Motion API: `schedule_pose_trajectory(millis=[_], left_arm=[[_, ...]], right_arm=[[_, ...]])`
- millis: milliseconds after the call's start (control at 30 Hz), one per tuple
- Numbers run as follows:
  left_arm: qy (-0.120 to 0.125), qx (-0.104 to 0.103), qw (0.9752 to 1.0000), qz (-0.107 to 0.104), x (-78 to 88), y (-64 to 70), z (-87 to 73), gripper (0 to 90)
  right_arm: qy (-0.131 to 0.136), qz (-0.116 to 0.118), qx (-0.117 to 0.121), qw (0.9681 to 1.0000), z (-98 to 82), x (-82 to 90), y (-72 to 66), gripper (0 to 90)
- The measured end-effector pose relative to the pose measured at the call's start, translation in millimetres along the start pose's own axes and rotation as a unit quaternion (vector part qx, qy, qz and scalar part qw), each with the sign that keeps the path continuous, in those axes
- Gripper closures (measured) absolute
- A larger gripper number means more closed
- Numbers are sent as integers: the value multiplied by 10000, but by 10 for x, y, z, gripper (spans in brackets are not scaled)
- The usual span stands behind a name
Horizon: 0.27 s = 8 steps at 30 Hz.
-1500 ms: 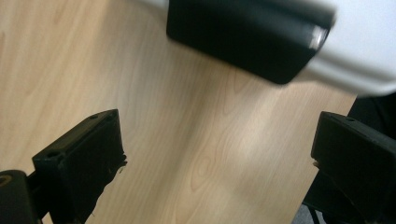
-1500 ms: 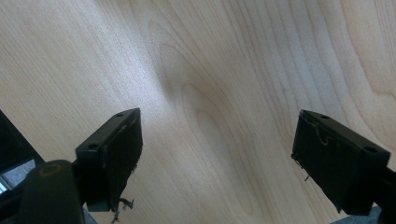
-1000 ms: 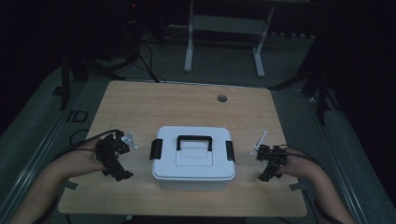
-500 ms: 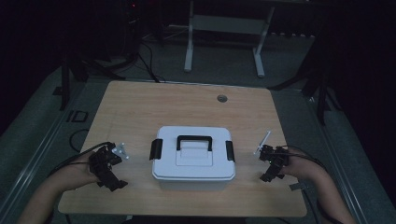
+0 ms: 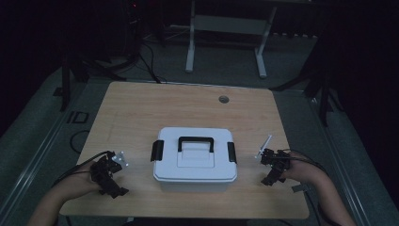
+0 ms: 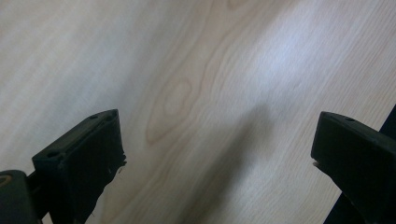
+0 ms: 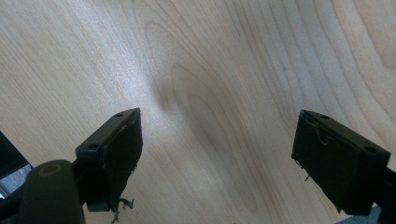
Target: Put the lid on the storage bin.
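A white lidded box (image 5: pixel 195 160) with a black handle (image 5: pixel 195 140) and a black latch on each side sits at the table's front middle. My left gripper (image 5: pixel 115 189) rests low on the wooden table (image 5: pixel 155 108) to the box's left, near the front edge. In the left gripper view its jaws stand wide apart over bare wood (image 6: pixel 196 107). My right gripper (image 5: pixel 269 180) lies to the right of the box. Seen in the right gripper view, its jaws are spread too, with nothing but wood (image 7: pixel 219 93) between them.
A round grommet hole (image 5: pixel 223 99) lies in the table's far middle. Beyond the table stands a white desk frame (image 5: pixel 226 33) on a dark floor. Cables (image 5: pixel 77 141) run off the table's left side. The table's front edge is close to both hands.
My left gripper has pulled back toward the front-left corner of the table, away from the box. The right gripper has stayed put.
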<state>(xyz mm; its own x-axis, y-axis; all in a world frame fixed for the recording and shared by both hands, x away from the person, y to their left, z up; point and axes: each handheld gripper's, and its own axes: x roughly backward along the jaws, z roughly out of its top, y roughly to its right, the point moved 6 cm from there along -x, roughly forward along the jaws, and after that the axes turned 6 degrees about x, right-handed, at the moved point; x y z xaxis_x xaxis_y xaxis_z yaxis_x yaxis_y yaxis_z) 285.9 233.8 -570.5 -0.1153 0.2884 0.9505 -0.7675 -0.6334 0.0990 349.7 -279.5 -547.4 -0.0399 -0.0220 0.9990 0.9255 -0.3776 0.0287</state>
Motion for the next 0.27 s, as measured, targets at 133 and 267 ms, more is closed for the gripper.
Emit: schedule_pose_trajectory(millis=[133, 267], left_arm=[[-7, 63, 10000, -15, -42, -10, -69, 20], [-4, 94, 9999, -52, -41, -20, -105, 20]], right_arm=[[-13, -6, -20, 10000, 12, 6, -4, 158], [-13, -9, -1, 10000, 25, 19, -6, 158]])
